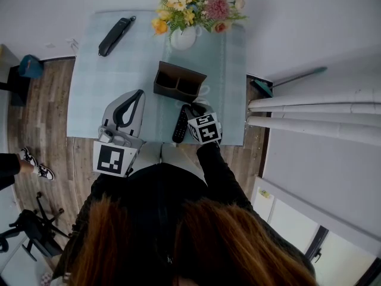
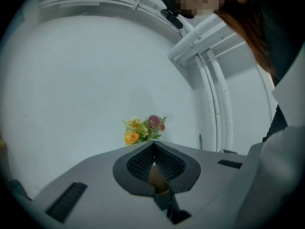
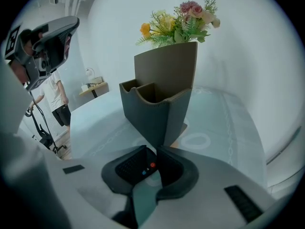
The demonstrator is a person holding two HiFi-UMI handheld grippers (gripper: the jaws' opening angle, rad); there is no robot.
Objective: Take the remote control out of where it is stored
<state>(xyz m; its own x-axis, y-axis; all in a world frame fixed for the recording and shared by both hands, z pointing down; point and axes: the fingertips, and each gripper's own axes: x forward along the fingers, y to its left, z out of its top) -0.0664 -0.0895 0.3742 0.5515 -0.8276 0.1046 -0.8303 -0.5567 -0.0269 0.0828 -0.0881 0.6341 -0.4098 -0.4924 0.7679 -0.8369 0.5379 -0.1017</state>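
As you grip now, right gripper point(image 3: 156, 151): jaws drawn narrow, pads pressing on the remote point(image 3: 142, 168) between them.
Remote: buttons up, out of the holder point(image 1: 178, 82) and just in front of it, at the near edge of the table point(image 1: 89, 94).
Left gripper point(image 2: 153, 146): your jaws meet tip to tip and hold nothing; it sits left of the remote, apart from it.
Holder: upright, just in front of the flowers point(image 1: 193, 8).

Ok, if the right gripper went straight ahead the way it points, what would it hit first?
Most likely the dark storage holder, standing directly ahead of the right gripper; its near corner faces the jaws.
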